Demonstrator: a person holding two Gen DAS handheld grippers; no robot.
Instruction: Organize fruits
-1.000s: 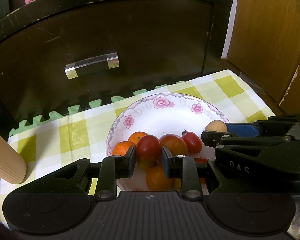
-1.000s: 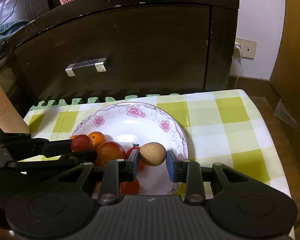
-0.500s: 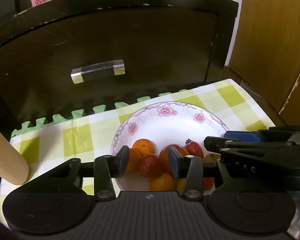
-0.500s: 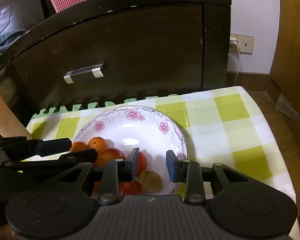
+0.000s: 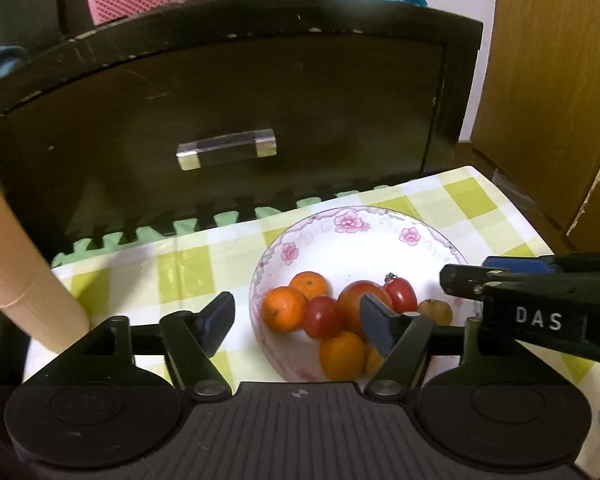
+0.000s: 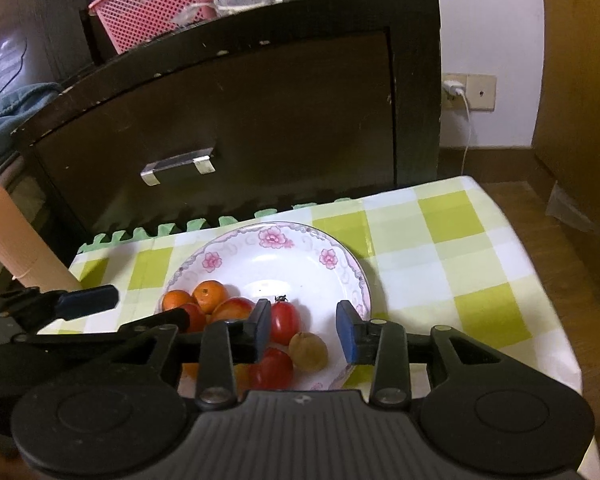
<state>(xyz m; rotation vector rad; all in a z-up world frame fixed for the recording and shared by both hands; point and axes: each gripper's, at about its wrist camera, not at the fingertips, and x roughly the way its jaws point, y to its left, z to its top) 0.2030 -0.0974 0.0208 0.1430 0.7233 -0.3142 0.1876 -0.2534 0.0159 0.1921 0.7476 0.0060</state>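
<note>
The fruits sit heaped in the near half of the flowered plate point(image 6: 352, 264): two small oranges point(image 5: 308, 285) at the left of the pile, a big red-orange tomato point(image 5: 358, 300) in the middle, cherry tomatoes point(image 6: 285, 320) beside it, and a small brown fruit point(image 6: 308, 351) toward the plate's right rim. All look light, round and smooth, so they would likely roll or slip; the tomatoes seem soft-skinned and need a gentle squeeze across the widest part. The plate looks like breakable china. It rests near the back edge of the checked tablecloth point(image 6: 460, 248). The left gripper point(image 5: 298, 322) hangs over the pile, spread wide and holding nothing; the right gripper point(image 6: 303, 330) is likewise parted and bare above the brown fruit.
</note>
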